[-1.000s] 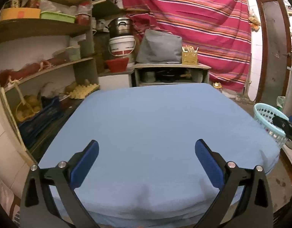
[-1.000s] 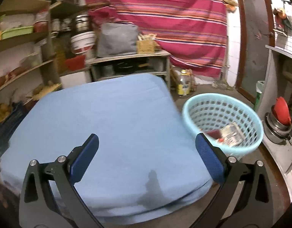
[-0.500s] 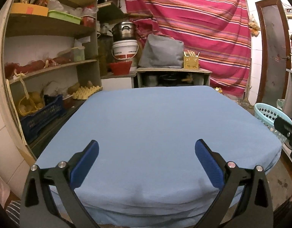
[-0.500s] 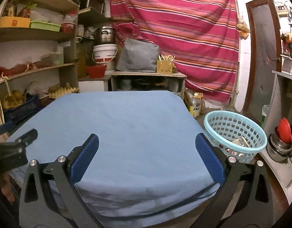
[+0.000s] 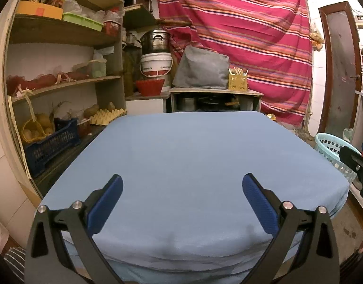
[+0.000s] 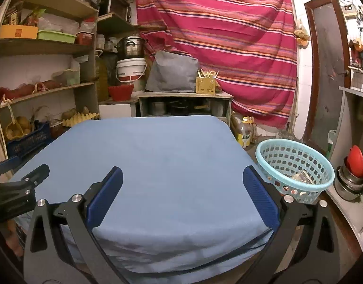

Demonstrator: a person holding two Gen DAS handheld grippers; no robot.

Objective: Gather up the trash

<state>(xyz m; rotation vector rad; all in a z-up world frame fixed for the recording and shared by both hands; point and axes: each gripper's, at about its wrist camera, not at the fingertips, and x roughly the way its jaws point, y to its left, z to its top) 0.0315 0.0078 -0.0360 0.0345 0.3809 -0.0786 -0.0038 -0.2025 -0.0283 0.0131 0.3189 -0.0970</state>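
Note:
A light blue plastic basket (image 6: 295, 165) stands on the floor to the right of the blue-covered table (image 6: 157, 165). It holds some trash wrappers (image 6: 302, 177). The basket also shows at the right edge of the left wrist view (image 5: 332, 151). My right gripper (image 6: 181, 196) is open and empty over the table's near edge. My left gripper (image 5: 181, 198) is open and empty over the near edge too. No trash shows on the blue cloth (image 5: 193, 165).
Wooden shelves (image 5: 58, 85) with boxes, a dark blue crate (image 5: 49, 142) and egg trays stand at the left. A low cabinet (image 6: 183, 106) with pots stands behind the table, before a striped curtain. Steel pots with a red lid (image 6: 354, 170) sit at the right.
Both grippers have pulled back and levelled out, so the room rises into view. The right gripper turned left, away from the basket, and the wrapper now lies in the basket.

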